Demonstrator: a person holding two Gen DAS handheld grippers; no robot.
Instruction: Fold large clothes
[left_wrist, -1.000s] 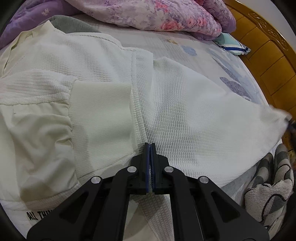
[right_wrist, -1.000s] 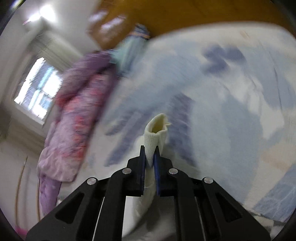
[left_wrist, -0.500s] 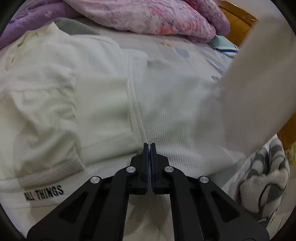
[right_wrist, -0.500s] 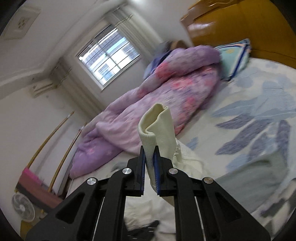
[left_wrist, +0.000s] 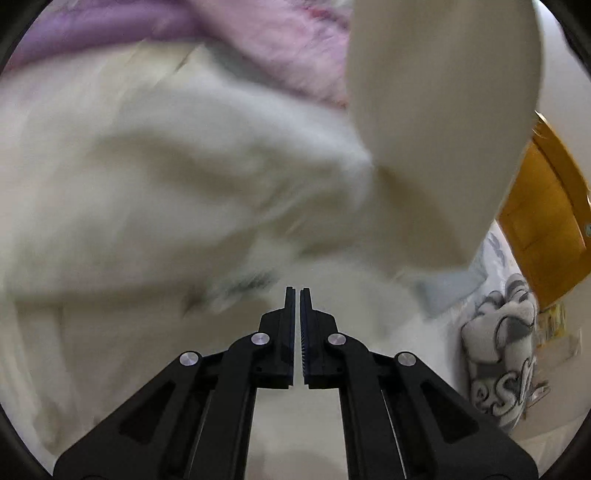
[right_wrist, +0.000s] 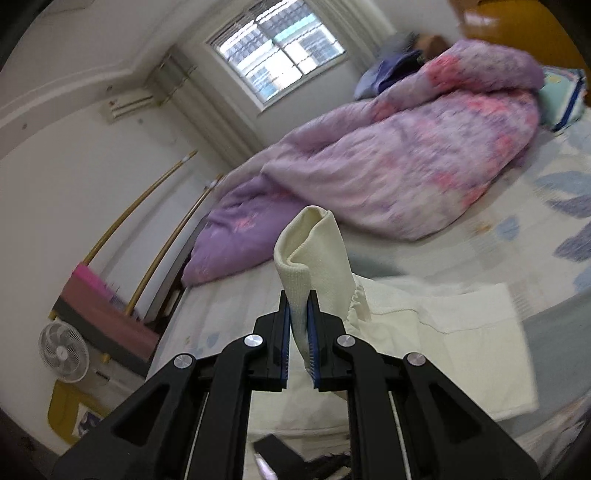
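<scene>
Bed (right_wrist: 480, 258): 1 garment (right_wrist: 461, 332), maybe 2 pillows (right_wrist: 561, 99)

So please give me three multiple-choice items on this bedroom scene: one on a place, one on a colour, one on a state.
1. Where does the purple quilt lie?
A. on the bed
B. on the floor
C. over the fan

2. What colour is the garment cuff in the right claw?
A. cream
B. black
C. red

3. How is the left claw?
A. wide open
B. shut, nothing visible between its pads
C. shut on a pillow

Answers: 1 A, the quilt is heaped on the flowered sheet. 2 A, the ribbed cuff looks pale cream. 3 B, its pads nearly meet and no cloth shows between them.
</scene>
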